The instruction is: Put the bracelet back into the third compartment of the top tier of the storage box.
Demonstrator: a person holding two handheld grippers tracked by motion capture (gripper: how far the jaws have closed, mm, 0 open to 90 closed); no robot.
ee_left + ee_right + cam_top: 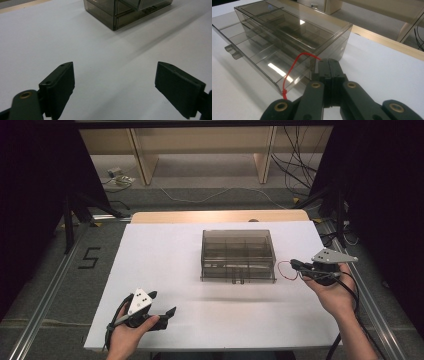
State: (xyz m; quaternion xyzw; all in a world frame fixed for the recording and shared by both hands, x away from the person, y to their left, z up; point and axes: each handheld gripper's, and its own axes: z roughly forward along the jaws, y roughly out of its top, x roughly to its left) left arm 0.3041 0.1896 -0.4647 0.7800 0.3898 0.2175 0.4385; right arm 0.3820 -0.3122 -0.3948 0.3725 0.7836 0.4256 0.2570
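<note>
Tongs first: the left tongs (161, 306), held in the person's left hand (131, 330) low over the near left part of the desk, stand released, their two black jaws spread wide with bare white surface between them in the left gripper view (115, 85); the right tongs (295, 263), held in the right hand (334, 292) at the desk's right edge, are clenched, jaws pressed flat together, and a thin red string loop (294, 67) is pinched at their tips (329, 63). By size, the wide white desk (165, 250) comes first, its pale wooden far edge (220, 216) showing beyond the white sheet, with grey carpeted floor (50, 270) around it, a black figure "5" mark (88, 258) on the floor at the left, and light wooden shelving (200, 150) behind with loose cables (295, 165). Next is the smoke-tinted clear plastic drawer box (238, 255), standing a little right of the desk's centre, divided inside into compartments; its shallow drawer is pulled partly out toward the person, with two small tabs at its front edge (238, 280). In the right gripper view the box (287, 37) lies just ahead and to the left of the clenched jaws, the drawer's corner close to them. The string curves from the jaw tips toward that corner and down to a small knot (284, 93); in the high view it shows as a red loop (286, 270) between the box's right side and the right tongs. The left tongs are well apart from the box.
</note>
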